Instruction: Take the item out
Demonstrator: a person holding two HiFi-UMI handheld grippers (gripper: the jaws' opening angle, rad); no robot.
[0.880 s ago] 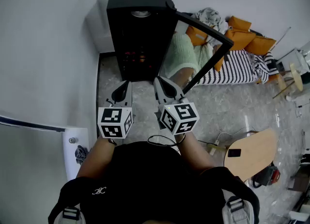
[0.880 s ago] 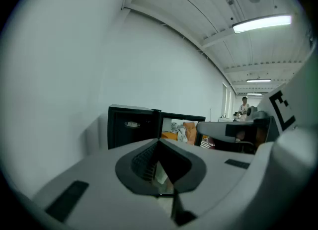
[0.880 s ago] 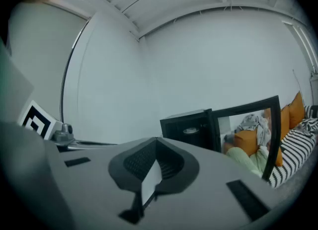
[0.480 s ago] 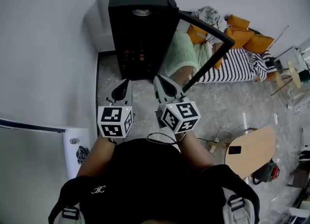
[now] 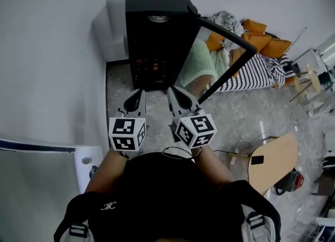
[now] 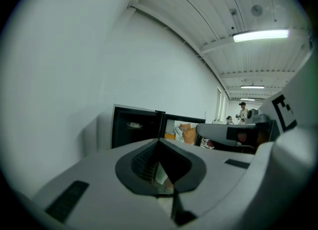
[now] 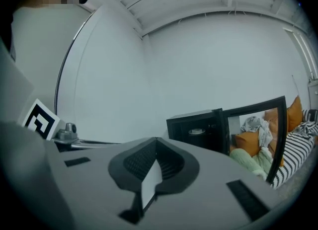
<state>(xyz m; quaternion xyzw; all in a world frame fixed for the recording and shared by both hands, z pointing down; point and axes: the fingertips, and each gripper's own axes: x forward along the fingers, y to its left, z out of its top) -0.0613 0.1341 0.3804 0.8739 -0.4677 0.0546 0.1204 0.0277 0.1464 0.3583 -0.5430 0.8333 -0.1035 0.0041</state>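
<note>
Inside the open black cabinet [image 5: 157, 6], small reddish items [image 5: 149, 65] sit on a dim shelf, too dark to identify. The left gripper [image 5: 139, 91] and right gripper [image 5: 170, 88] hang closed and empty just outside.

The black box-shaped cabinet [image 5: 157, 32] stands on the floor [image 5: 246, 113] against the wall [image 5: 57, 53], its glass door [image 5: 226, 32] swung open to the right. Behind that door lie orange cushions [image 5: 261, 39] and a striped cloth [image 5: 256, 73]. A round wooden table [image 5: 272, 162] stands nearer, at right.
</note>
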